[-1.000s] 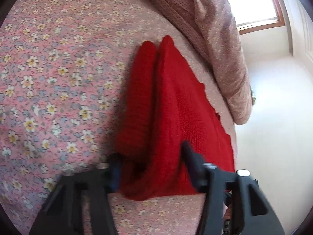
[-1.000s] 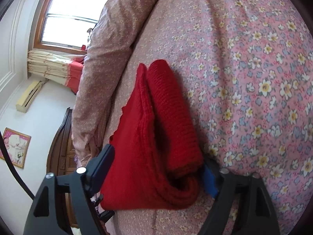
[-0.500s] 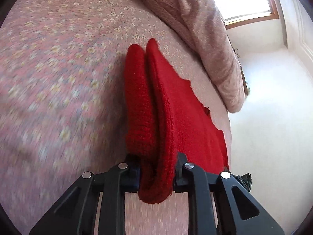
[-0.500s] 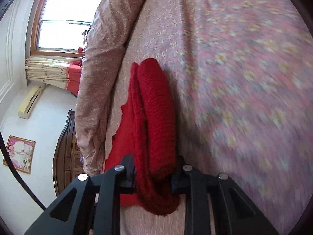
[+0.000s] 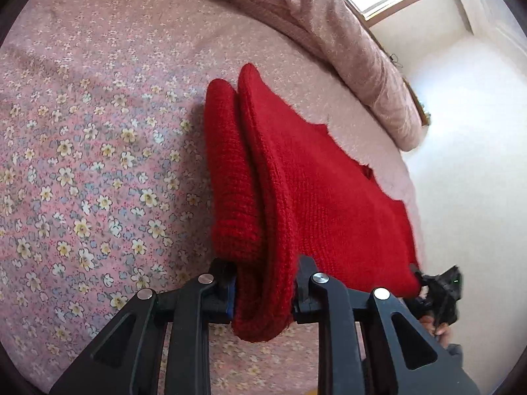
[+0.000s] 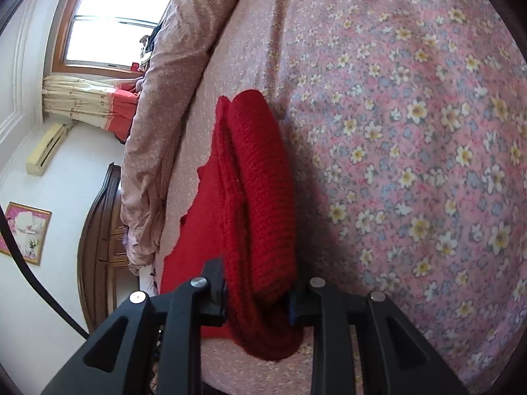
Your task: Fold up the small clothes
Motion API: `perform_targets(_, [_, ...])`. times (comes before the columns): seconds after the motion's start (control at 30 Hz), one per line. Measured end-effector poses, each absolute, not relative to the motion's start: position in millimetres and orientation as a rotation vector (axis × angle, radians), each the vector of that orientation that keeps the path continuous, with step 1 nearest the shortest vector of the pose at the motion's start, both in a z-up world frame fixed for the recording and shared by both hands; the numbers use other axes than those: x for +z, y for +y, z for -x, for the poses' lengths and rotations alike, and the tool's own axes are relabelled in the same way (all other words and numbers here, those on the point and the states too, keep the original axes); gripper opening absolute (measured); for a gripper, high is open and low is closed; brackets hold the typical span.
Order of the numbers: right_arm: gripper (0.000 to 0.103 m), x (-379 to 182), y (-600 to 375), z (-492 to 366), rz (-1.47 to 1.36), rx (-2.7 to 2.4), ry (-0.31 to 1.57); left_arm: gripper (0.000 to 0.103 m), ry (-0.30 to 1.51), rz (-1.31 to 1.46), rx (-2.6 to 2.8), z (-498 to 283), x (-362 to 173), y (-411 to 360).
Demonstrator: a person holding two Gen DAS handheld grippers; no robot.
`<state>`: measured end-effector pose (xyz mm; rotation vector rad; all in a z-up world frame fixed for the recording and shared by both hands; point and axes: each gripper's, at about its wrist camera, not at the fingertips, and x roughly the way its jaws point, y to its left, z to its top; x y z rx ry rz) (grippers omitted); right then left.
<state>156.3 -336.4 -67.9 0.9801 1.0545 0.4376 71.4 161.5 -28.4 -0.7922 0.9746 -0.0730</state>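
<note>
Bed: pink flowered sheet (image 6: 411, 131), with a rolled quilt (image 6: 158, 125) along its edge.
Window: wooden frame (image 6: 108, 16), bright daylight; bunched curtain (image 6: 82, 102) beside it.
Walls: white (image 5: 467, 151), with a framed picture (image 6: 24, 233) and an air conditioner (image 6: 46, 148).
Furniture: dark wooden headboard (image 6: 98, 247).

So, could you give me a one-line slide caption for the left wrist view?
Left gripper shut on the folded edge of a red knitted garment lying on a pink floral bedsheet.

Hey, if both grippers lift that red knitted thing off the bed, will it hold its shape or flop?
The red knit garment probably flops: its folded edge bulges and droops past the left gripper. The thick, fuzzy knit likely resists slipping from the right gripper.
</note>
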Motion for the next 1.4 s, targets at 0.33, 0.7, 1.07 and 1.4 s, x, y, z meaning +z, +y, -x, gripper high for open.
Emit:
perform_targets(0.33, [0.028, -91.1, -348.5, -146.0, -0.979, 0.500, 0.965, 0.025, 0.922, 0.774, 0.053, 9.2, -23.9, 181.3])
perform_targets(0.7, [0.028, -88.0, -347.6, -149.3, -1.023, 0.493, 0.986, 0.020, 0.891, 0.488, -0.083, -52.4, 53.6, 88.4])
perform_targets(1.07, [0.028, -86.5, -350.0, -148.8, -1.029, 0.494, 0.989, 0.003, 1.016, 0.256, -0.092, -152.9, 32.3, -50.4])
perform_targets(1.4, [0.028, -77.0, -346.4, -158.2, -1.036, 0.516, 0.985, 0.000, 1.123, 0.311, -0.067, -170.5, -14.0, -59.5])
